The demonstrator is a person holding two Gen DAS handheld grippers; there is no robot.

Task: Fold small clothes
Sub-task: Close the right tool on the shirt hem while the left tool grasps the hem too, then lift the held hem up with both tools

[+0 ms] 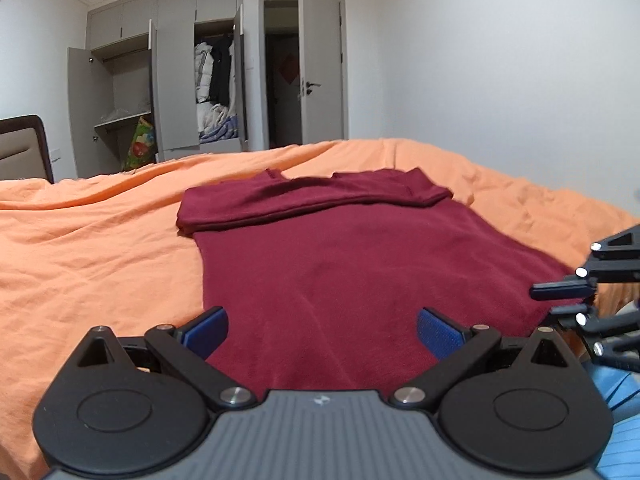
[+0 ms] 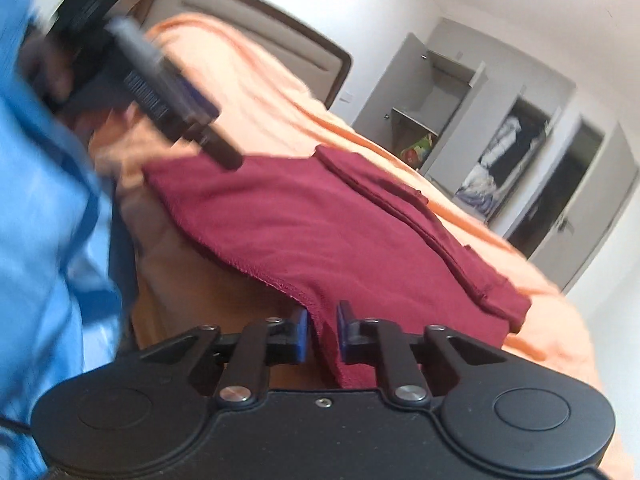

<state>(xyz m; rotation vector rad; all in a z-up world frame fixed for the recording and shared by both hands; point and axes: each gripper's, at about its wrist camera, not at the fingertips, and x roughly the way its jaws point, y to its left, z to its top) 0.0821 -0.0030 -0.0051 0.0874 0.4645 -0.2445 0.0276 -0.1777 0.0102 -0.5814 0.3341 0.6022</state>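
The left gripper [image 1: 322,330] is spread wide over the hem of a dark red knit top [image 1: 360,264]. The right gripper [image 2: 322,330] pinches its stitched hem corner. The top lies flat on the orange bedsheet [image 1: 100,248], sleeves folded across.

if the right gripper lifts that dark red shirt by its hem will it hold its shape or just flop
Likely floppy: the dark red shirt drapes limply over the bed edge. Probably light, being thin knit. The folded sleeves may slide open.
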